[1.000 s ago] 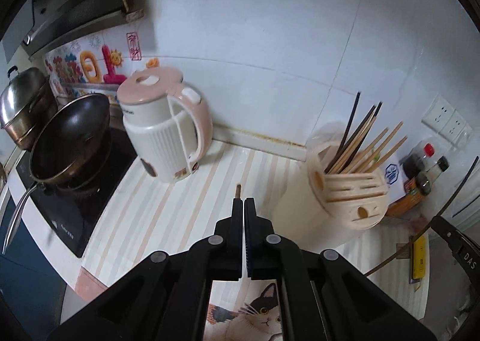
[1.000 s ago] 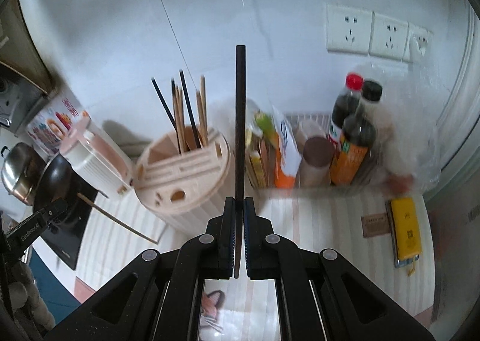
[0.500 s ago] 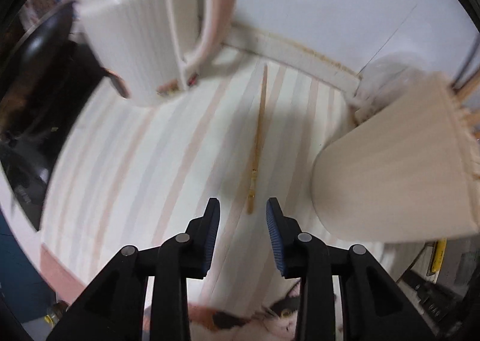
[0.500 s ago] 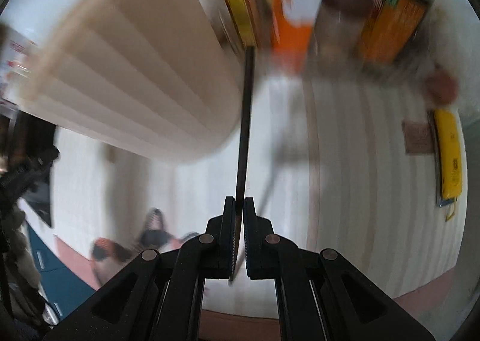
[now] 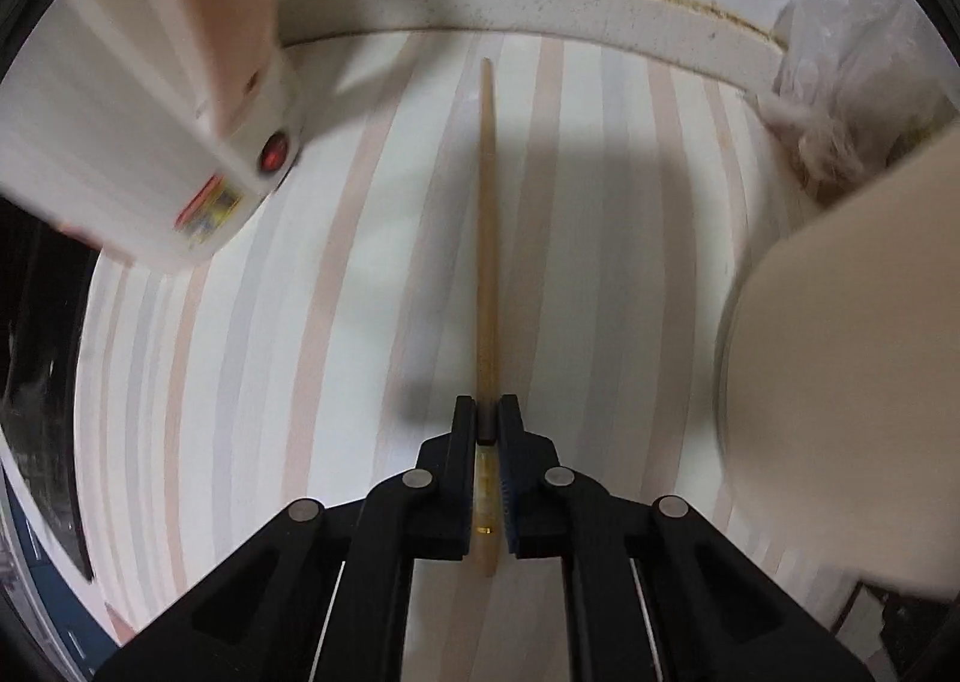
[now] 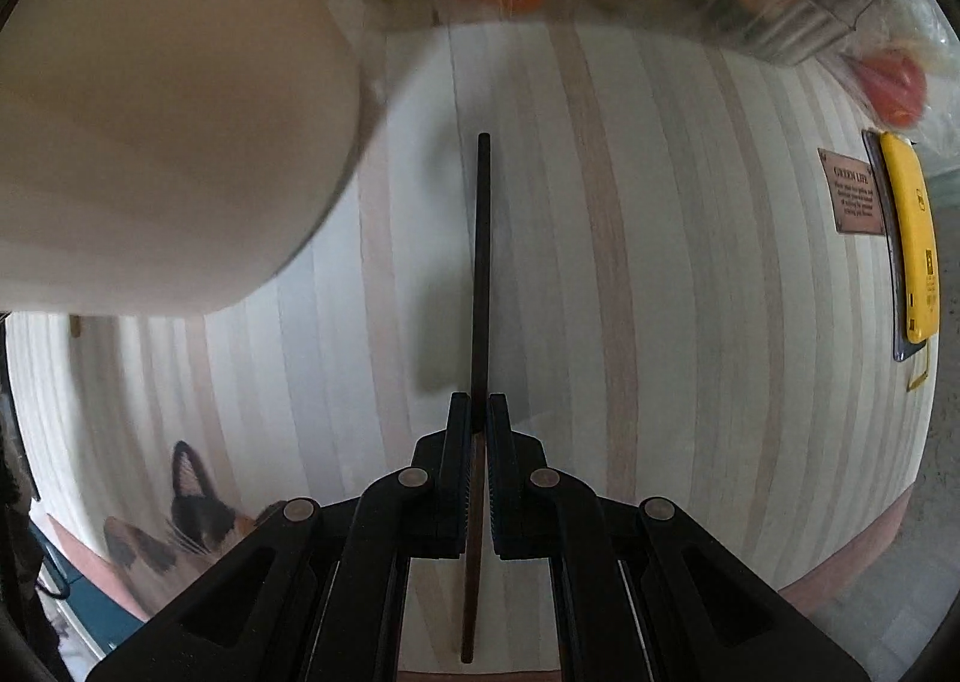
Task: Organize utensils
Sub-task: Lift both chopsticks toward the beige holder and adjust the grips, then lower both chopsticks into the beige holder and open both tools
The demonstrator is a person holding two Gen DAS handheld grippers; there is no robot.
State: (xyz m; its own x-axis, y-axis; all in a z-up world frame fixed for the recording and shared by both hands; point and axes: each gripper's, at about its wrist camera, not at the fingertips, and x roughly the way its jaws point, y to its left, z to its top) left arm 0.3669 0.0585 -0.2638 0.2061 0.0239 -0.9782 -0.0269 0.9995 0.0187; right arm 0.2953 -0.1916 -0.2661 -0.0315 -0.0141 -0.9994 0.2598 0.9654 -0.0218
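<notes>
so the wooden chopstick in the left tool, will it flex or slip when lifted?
The wooden chopstick looks like a thin, straight rigid stick, so it will probably stay stiff. The left tool grips it near one end, leaving most of its length ahead, so it may pivot or droop. Its smooth, tapering shaft suggests it could slip and would probably roll if dropped on the striped mat.

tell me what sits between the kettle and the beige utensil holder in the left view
In the left wrist view, only the wooden chopstick on the striped mat lies between the kettle and utensil holder.
</notes>
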